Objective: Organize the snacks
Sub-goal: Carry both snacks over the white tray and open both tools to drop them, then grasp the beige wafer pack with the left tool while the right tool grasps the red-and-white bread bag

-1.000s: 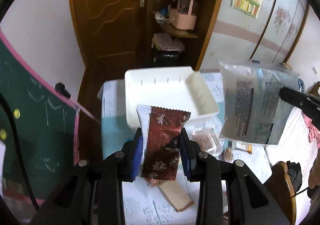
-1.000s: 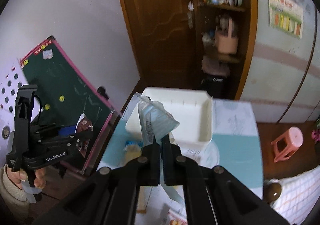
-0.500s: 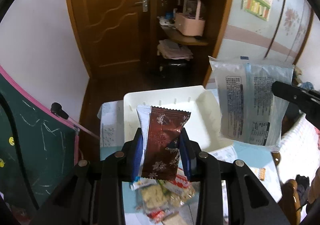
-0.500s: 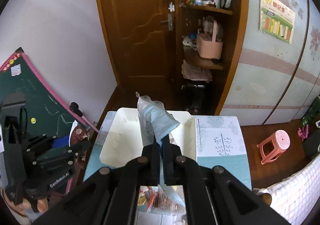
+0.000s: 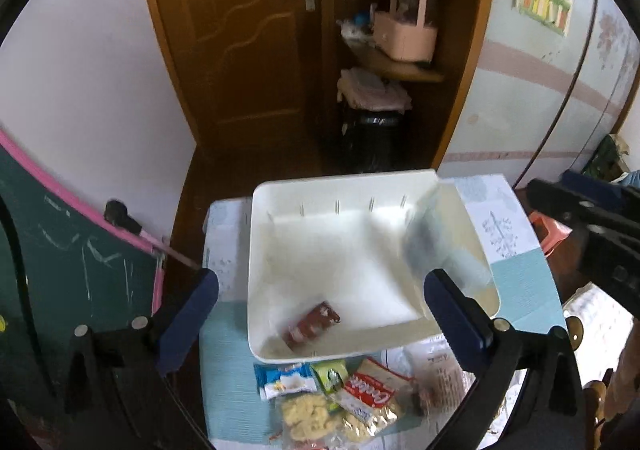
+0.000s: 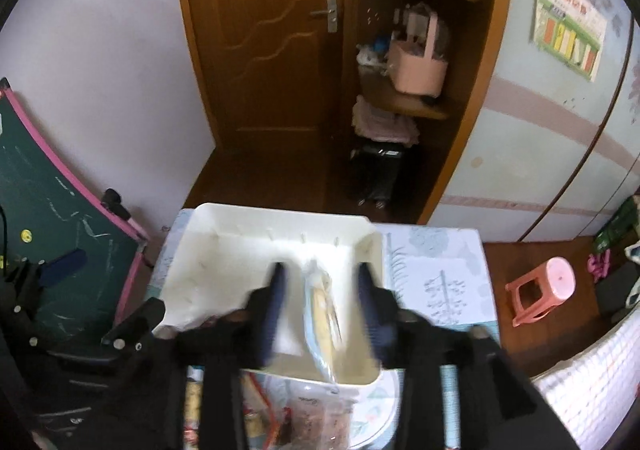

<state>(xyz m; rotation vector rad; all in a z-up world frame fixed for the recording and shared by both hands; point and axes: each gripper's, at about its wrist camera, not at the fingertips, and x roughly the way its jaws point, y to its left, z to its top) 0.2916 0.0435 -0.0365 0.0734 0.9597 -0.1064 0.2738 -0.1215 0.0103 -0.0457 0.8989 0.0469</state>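
Hovering over white bin (image 5: pixel 372 250), both angled down: L tongs (image 5: pixel 320 310) just released brown packet (image 5: pixel 311 325); R tongs (image 6: pixel 322 304) just released pale bag (image 6: pixel 322 314).

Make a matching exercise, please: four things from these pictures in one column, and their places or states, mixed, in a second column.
1. brown snack packet
2. pale blue packet
3. left gripper
4. red-and-white packet

a. jaws wide apart, nothing between them
b. on the table, in front of the bin
c. lying inside the white bin
d. between the right gripper's jaws, over the bin

Pairs: 1-c, 2-d, 3-a, 4-b
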